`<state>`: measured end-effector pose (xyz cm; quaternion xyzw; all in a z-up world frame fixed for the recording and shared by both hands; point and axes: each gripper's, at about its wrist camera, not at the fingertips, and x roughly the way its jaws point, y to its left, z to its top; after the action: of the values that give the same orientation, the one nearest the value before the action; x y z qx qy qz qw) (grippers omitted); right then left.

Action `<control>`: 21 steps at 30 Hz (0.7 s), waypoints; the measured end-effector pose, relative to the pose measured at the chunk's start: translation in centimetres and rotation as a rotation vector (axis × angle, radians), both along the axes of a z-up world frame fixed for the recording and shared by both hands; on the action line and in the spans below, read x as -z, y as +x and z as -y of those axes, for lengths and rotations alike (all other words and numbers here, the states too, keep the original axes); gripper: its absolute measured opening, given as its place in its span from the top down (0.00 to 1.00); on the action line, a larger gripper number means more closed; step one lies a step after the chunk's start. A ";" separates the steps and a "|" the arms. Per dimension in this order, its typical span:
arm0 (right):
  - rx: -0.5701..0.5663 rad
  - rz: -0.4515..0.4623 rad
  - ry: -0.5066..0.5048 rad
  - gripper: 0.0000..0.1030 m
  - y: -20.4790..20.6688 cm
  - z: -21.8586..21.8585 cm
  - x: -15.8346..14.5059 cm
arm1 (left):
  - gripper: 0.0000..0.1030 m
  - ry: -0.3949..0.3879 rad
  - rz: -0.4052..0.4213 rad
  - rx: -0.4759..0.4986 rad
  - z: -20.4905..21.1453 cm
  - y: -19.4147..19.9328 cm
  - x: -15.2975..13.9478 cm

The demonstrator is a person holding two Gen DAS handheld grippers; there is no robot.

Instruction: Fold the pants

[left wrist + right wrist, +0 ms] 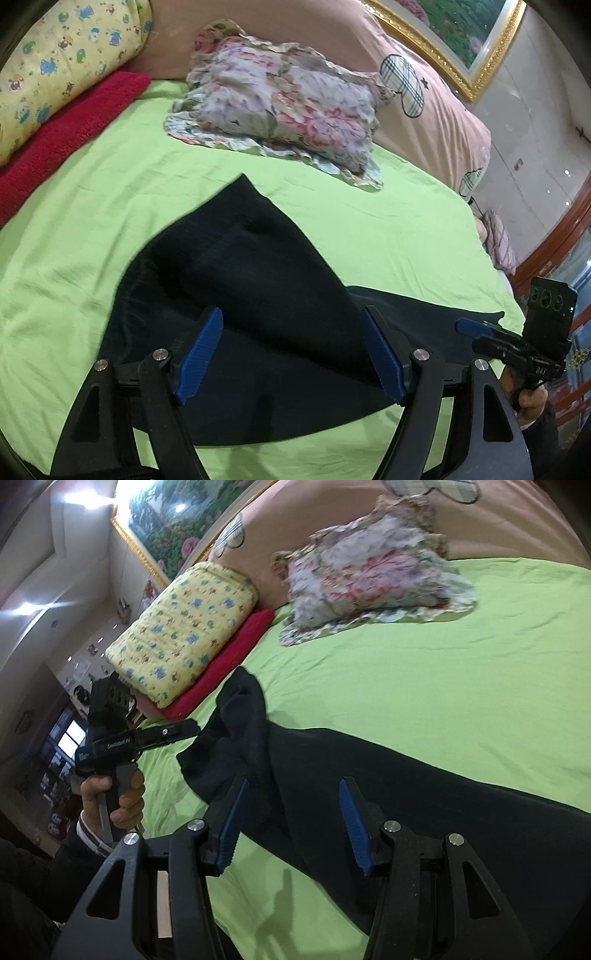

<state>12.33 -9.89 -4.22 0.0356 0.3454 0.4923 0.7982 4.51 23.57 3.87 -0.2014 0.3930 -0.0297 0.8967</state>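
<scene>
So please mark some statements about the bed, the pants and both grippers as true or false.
1. The black pants lie on a green sheet. True.
2. The left gripper is shut on the pants. False: its jaws stand open.
3. The right gripper is open. True.
4. The floral pillow rests on the pants. False: it lies apart, nearer the headboard.
5. The yellow quilt sits on a red blanket. True.

Black pants (pixel 258 295), lime-green sheet (pixel 110 206)

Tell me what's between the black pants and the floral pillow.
Only bare green sheet separates the black pants from the floral pillow, clearest in the left wrist view.
</scene>
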 end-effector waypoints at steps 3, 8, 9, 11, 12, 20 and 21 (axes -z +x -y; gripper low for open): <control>-0.043 -0.013 0.002 0.49 -0.3 -2.1 0.2 | 0.23 0.016 -0.002 -0.003 -1.0 0.3 -0.3; -0.101 -0.022 -0.043 0.49 -0.6 -6.6 1.3 | 0.22 0.039 0.000 0.007 -3.3 1.7 -1.2; -0.107 -0.021 -0.059 0.49 -0.6 -7.4 1.6 | 0.22 0.044 0.001 0.011 -3.7 2.0 -1.4; -0.109 -0.019 -0.089 0.49 -0.2 -8.7 2.1 | 0.21 0.063 -0.001 0.024 -4.6 3.2 -1.8; -0.108 -0.016 -0.103 0.49 -0.1 -9.2 2.3 | 0.20 0.069 -0.004 0.035 -4.9 3.7 -1.9; -0.141 -0.031 -0.131 0.49 1.1 -10.9 2.8 | 0.20 0.031 -0.091 0.197 -6.8 9.9 -0.4; -0.147 -0.034 -0.130 0.49 1.2 -10.9 2.7 | 0.20 0.024 -0.101 0.217 -6.9 10.5 -0.1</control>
<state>13.55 1.03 -6.89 -0.0334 0.3920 0.5255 0.7543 15.05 30.45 3.93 -0.1483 0.4575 -0.1119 0.8696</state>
